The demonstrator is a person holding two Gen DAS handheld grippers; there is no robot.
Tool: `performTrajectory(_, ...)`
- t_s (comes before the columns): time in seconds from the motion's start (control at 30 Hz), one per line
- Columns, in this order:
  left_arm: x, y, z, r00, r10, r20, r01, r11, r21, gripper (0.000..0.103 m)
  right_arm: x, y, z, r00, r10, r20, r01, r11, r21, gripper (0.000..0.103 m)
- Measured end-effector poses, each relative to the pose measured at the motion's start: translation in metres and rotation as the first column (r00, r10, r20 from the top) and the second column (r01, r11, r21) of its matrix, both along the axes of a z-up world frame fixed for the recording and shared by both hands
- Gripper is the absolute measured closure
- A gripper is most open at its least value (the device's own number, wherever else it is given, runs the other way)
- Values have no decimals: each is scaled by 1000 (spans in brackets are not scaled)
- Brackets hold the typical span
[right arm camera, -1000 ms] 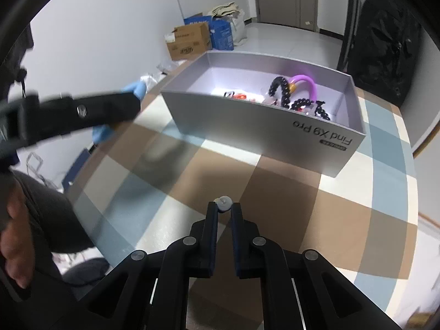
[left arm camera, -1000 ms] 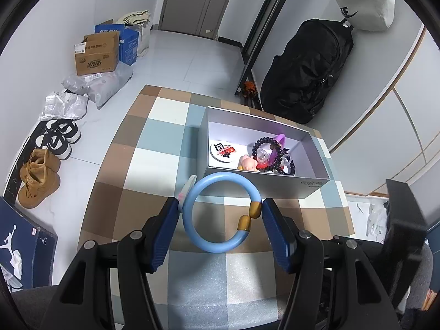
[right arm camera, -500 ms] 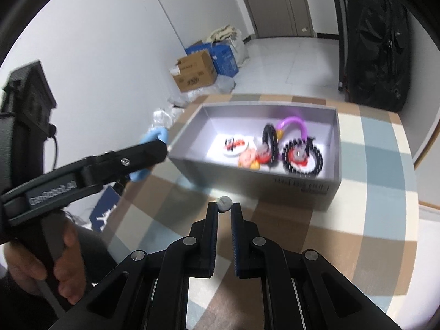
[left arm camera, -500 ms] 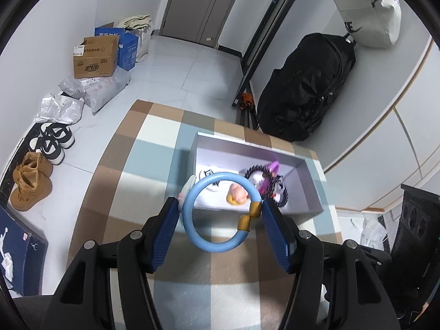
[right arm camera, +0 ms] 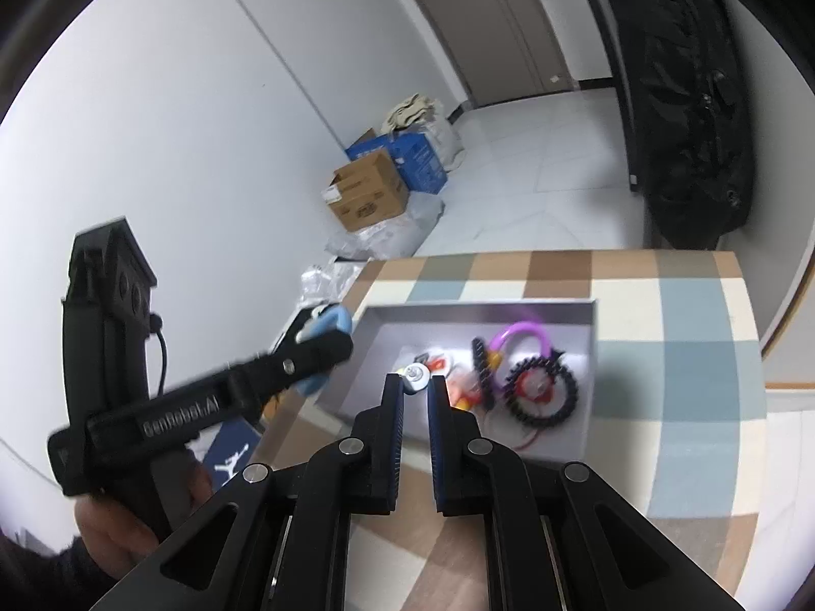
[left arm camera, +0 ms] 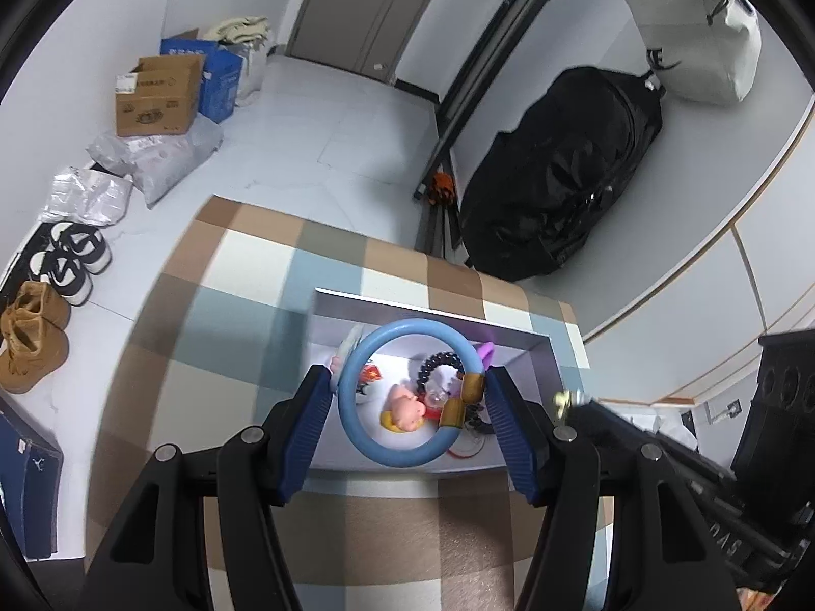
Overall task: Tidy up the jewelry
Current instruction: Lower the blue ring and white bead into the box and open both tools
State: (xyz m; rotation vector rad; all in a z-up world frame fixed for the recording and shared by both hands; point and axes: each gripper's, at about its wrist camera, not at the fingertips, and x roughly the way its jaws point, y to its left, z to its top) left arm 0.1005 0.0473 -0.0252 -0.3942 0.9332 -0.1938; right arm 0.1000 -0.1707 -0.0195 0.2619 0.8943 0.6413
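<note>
The left gripper (left arm camera: 410, 402) pinched a blue bangle (left arm camera: 407, 392) across its width, one finger pressed on each side. The ring faced the camera flat-on, so the box showed through its opening, and its two gold beads (left arm camera: 463, 399) sat on the right side against the right finger. It hung above the near part of the grey box (left arm camera: 545, 356), which stood on the checked table (left arm camera: 244, 315) with its long side running left to right.

The right gripper (right arm camera: 413, 382) was nearly closed, pinching one small pale stud (right arm camera: 415, 376) at its fingertips, over the near left part of the box (right arm camera: 372, 321).

The left camera alone showed a pink pig charm (left arm camera: 406, 407) through the ring; the bangle hid most of the rest. The right camera laid the contents open: one purple loop (right arm camera: 519, 333), two black bead bracelets (right arm camera: 542, 392), one of them standing on edge, and red and orange bits too blurred to name, possibly charms. It also showed the left gripper (right arm camera: 326, 331) from the side, the bangle (right arm camera: 333, 323) just outside the left wall of the box.
</note>
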Motion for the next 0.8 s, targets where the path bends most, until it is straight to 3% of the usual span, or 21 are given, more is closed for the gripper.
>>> performTrajectory(0.5,25,-15,-14,997,-6,-70,5,1000,-16,46,28,-21,-19,994,-71,-78,74,996,41,94)
performTrajectory(0.8,30,-15,-18,995,-5,-104,1,999,-36,45,29,-22,-19,993,-86,-79,89,995,36,91)
